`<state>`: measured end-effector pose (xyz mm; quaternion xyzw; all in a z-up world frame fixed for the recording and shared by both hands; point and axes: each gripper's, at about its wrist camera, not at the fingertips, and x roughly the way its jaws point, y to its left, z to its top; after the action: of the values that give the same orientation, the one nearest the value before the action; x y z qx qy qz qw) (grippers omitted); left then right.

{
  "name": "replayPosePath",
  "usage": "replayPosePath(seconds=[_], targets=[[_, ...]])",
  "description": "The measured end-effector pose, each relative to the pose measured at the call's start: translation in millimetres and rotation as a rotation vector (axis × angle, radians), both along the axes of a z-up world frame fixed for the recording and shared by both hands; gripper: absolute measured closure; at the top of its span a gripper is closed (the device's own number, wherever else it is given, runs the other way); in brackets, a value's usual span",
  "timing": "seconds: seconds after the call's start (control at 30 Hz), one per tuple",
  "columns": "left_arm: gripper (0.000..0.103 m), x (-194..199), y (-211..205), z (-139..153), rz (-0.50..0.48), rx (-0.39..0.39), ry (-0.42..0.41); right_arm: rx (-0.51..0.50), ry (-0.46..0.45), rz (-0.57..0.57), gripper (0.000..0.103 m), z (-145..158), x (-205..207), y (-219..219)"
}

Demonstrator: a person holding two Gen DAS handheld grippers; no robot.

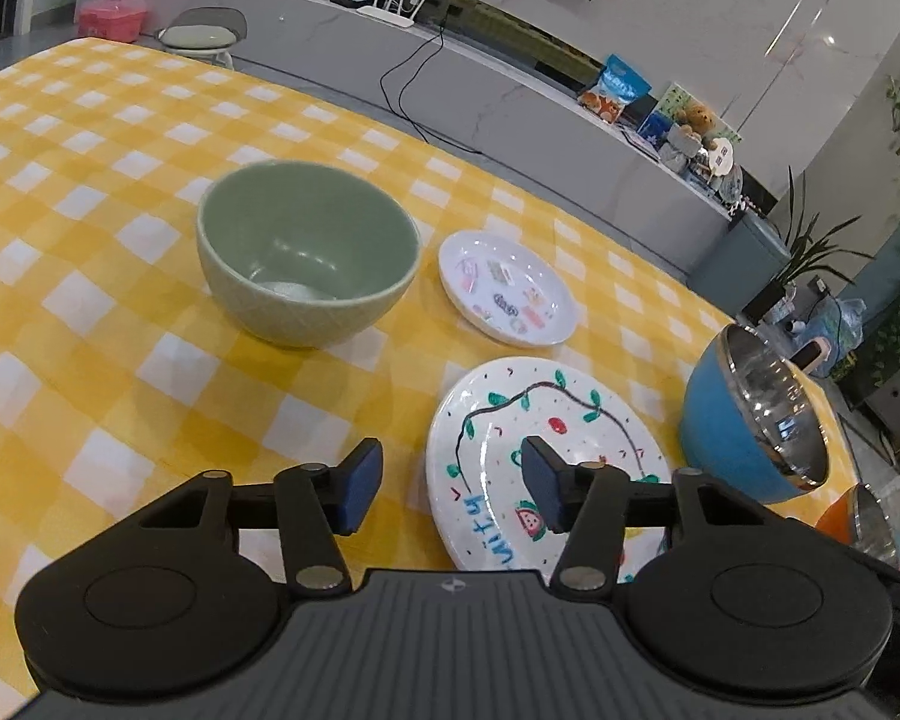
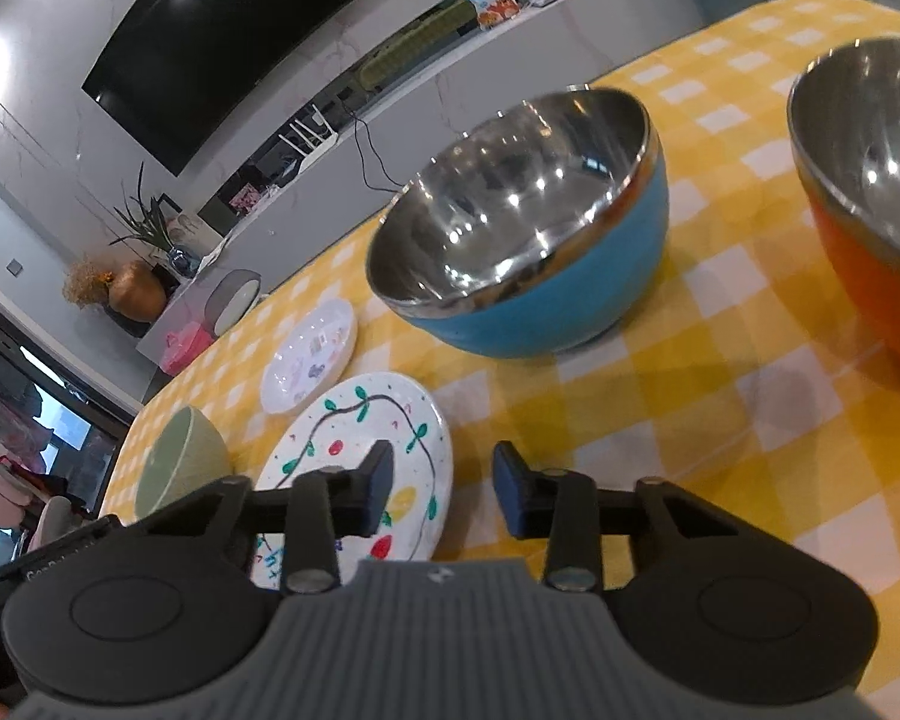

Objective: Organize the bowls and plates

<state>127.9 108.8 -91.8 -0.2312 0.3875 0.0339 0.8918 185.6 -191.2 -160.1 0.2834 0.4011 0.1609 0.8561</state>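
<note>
the green ceramic bowl (image 1: 308,252) stands upright on the yellow checked tablecloth (image 1: 90,240), pale sage with a faint diamond texture on its outer wall and a glossy inside. just to its right lies the small white plate (image 1: 507,287), printed with little coloured pictures. nearer the camera is the vine-painted plate (image 1: 540,456), white, with a dark vine, green leaves, red spots, a watermelon slice and blue handwriting along its near edge. to the right of that plate sits the blue bowl (image 1: 744,426), blue outside and mirror steel inside. beside it is the orange bowl (image 2: 870,204), also steel-lined; the two are near each other but apart.

the left gripper (image 1: 450,489) hangs low over the table, its blue-padded fingers (image 1: 363,483) spread wide with nothing between them; the right finger lies over the vine-painted plate's near left part, the left finger over bare cloth. the right gripper (image 2: 441,489) is tilted, so the room leans in its view, and points toward the blue bowl. its jaws too stand apart and hold nothing, the left finger over the vine-painted plate's right rim, the right one over the cloth.
</note>
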Motion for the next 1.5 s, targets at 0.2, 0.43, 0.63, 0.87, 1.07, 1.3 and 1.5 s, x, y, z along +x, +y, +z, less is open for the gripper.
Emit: replayPosePath(seconds=[0.2, 0.43, 0.63, 0.87, 1.07, 1.3, 1.5], targets=[[0.063, 3.9, -1.1, -8.9, -0.018, -0.025, 0.023, 0.032, 0.003, 0.003, 0.082, -7.9, 1.2, -1.9], [0.07, 4.0, -1.9, -11.1, -0.024, -0.019, 0.013, 0.061, 0.009, 0.003, 0.083, -11.3, 2.8, -4.9], [0.082, 4.2, -3.9, -11.5, -0.022, -0.009, 0.004, 0.084, 0.02, 0.023, 0.09, -15.8, 2.3, -4.3], [0.09, 3.6, 0.0, -12.4, -0.01, -0.022, 0.006, 0.12, 0.045, 0.005, 0.098, -20.6, 2.2, -10.8], [0.09, -0.6, -0.8, -7.0, -0.009, -0.02, -0.012, 0.133, 0.055, 0.004, 0.098, -18.8, 0.3, -14.1], [0.09, -10.7, 0.5, 4.2, 0.007, -0.015, -0.017, 0.18, 0.086, 0.011, 0.098, -14.7, -2.3, -18.7], [0.09, -25.4, 2.6, 13.5, 0.025, -0.006, -0.018, 0.211, 0.111, 0.035, 0.098, -10.8, -9.5, -17.8]])
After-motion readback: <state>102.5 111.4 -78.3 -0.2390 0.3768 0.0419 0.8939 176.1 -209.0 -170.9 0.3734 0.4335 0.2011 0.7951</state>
